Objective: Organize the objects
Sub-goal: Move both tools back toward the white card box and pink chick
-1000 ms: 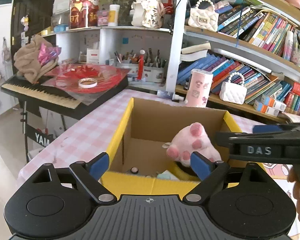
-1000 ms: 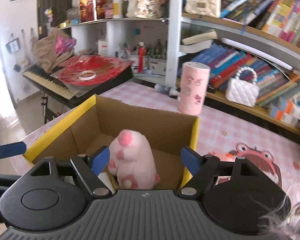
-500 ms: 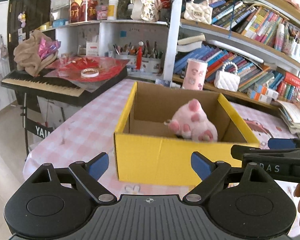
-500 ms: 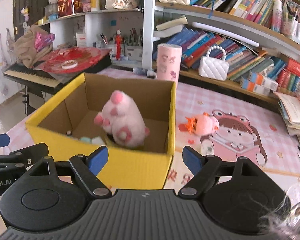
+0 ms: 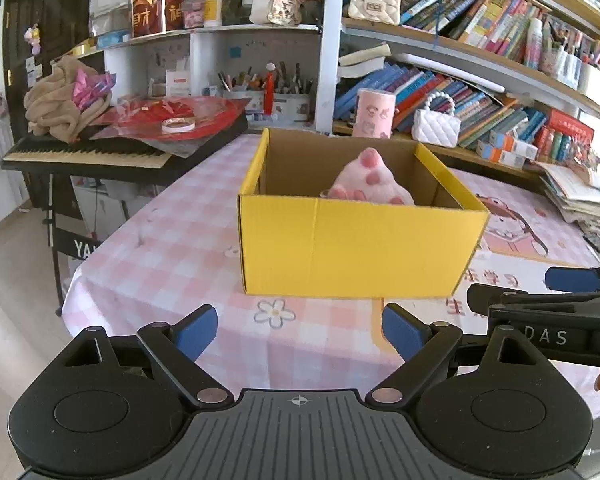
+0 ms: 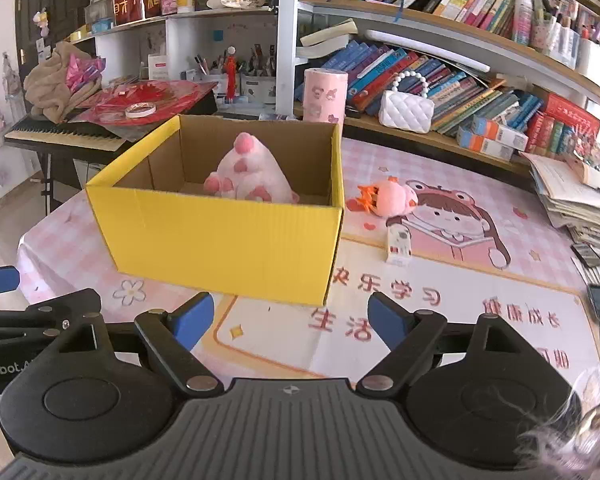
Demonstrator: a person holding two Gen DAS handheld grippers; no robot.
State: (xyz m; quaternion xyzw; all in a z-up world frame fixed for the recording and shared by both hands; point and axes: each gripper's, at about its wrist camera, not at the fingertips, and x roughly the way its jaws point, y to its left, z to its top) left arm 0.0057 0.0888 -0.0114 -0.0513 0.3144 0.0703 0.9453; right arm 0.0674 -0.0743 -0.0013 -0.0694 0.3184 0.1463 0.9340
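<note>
Pink toy (image 6: 388, 200) lay on bench (image 6: 460, 300), ahead-right of right gripper (image 6: 290, 318), probably nearer; jaws opening, empty; left gripper (image 5: 298, 332) apart.

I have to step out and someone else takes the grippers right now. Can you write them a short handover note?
Left gripper: open, empty.
Right gripper: jaws opening, nothing between them.
Both are short of the yellow box on the pink checked table.
Done: the pink-and-white plush sits in the box.
Left: the small pink toy and the small white carton, both on the table right of the box.
</note>
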